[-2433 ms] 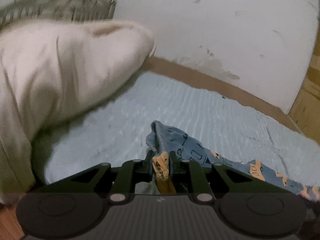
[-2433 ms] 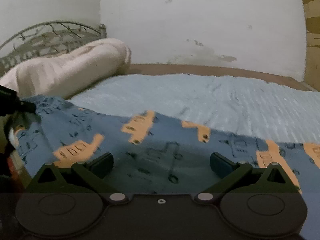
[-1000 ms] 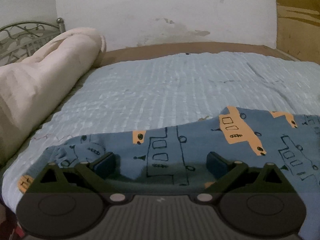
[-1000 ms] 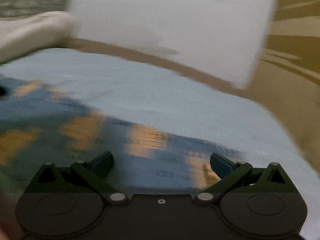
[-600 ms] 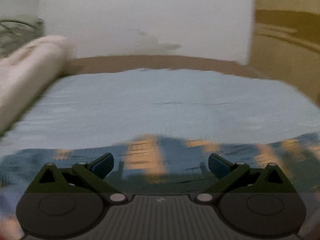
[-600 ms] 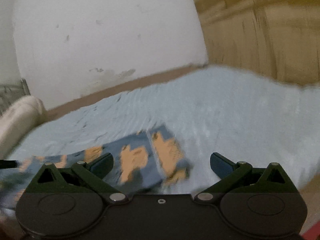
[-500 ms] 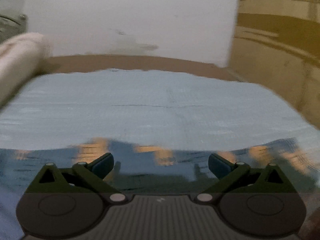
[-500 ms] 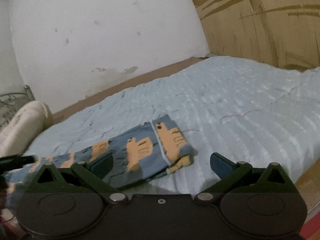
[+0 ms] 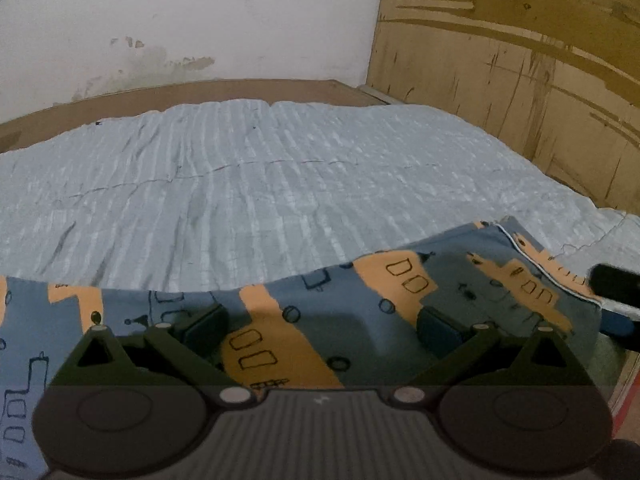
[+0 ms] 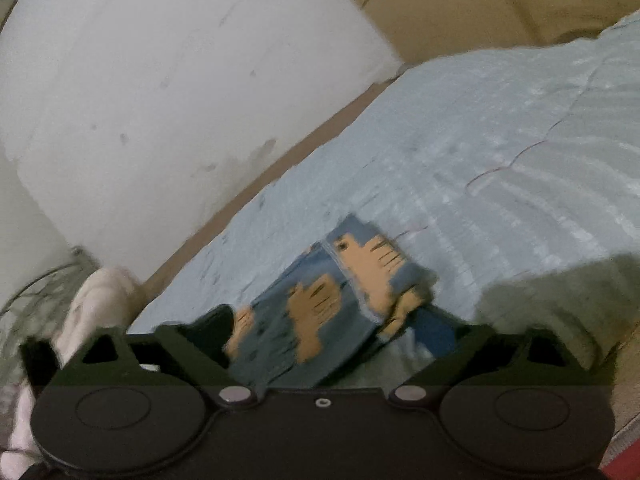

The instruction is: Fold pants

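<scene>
The pants (image 9: pixel 360 312) lie flat along the near edge of the bed (image 9: pixel 256 184), blue with orange vehicle prints, one leg end with its pale hem (image 10: pixel 360 268) toward my right side. My left tool (image 9: pixel 320 326) hangs over the cloth with its fingers (image 9: pixel 204 326) spread wide, gripping nothing. My right tool (image 10: pixel 328 328) is tilted and blurred, also spread wide and empty, its fingers on either side of the leg end; I cannot tell whether they touch it. Its dark tip (image 9: pixel 614 286) shows at the right of my left view, just beside the hem. Behind the bed stand a stained white wall (image 9: pixel 192 20) and a wooden panel (image 9: pixel 520 64); a cream roll (image 10: pixel 100 304) lies far left.
</scene>
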A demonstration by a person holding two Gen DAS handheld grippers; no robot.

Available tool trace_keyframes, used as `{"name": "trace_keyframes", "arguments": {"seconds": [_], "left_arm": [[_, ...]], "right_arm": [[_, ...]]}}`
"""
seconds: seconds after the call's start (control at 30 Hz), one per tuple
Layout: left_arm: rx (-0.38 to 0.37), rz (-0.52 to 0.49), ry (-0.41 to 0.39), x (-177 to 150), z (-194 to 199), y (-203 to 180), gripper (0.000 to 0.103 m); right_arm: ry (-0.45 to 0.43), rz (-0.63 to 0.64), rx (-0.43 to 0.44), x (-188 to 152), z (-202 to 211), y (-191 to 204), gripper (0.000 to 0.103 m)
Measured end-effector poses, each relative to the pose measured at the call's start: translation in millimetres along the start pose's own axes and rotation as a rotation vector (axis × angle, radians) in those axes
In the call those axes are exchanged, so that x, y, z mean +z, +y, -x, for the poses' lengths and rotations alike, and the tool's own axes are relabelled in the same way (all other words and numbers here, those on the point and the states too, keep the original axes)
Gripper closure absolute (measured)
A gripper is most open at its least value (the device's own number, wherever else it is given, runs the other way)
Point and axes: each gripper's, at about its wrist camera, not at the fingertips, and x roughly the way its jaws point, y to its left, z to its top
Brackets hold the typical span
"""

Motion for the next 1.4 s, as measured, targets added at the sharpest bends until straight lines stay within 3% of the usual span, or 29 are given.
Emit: {"name": "trace_keyframes", "arguments": {"seconds": [0.13,0.2,0.27,0.37,0.47,0.6,0.7,0.83,0.93,1.03,1.1,1.2,1.27,1.4], "left_arm": [[-0.022,0.034,0.031,7,1,6,0.001],[-0.038,0.062,0.037,15,4,9,0.001],[-0.076,0.089,0.028,20,8,11,0.001],[-0.195,0.137,-0.009,30,20,14,0.001],[-0.31,0.178,-0.016,45,25,14,0.001],[-0.367,0.207,-0.04,54,32,17,0.001],[-0.425,0.263,-0.012,50,30,30,0.001],[-0.476,0.377,0.072,29,11,46,0.001],[-0.47,0.372,0.118,11,2,46,0.003],[-0.467,0.357,0.111,5,1,42,0.008],[-0.466,0.364,0.126,7,-1,40,0.022],[-0.399,0.371,0.167,10,-8,35,0.043],[-0.369,0.372,0.18,10,-10,32,0.05],[-0.374,0.406,0.221,12,-13,29,0.08]], "right_arm": [[-0.071,-0.026,-0.074,-8,2,1,0.041],[-0.096,-0.043,-0.127,-9,1,0,0.067],[-0.127,-0.029,-0.181,-10,2,2,0.08],[-0.164,0.092,-0.209,-14,2,16,0.086],[-0.213,0.336,-0.243,-23,4,47,0.088],[-0.264,0.663,-0.233,-46,7,91,0.089],[-0.24,0.876,-0.191,-72,1,118,0.089],[-0.149,0.994,-0.145,-104,-12,131,0.088],[-0.132,1.009,-0.145,-120,-18,130,0.088],[-0.151,1.003,-0.142,-122,-18,126,0.088],[-0.15,0.979,-0.13,-117,-16,123,0.088],[-0.159,0.975,-0.124,-119,-15,123,0.088],[-0.16,0.974,-0.122,-123,-14,125,0.088],[-0.165,0.969,-0.118,-128,-14,126,0.088]]}}
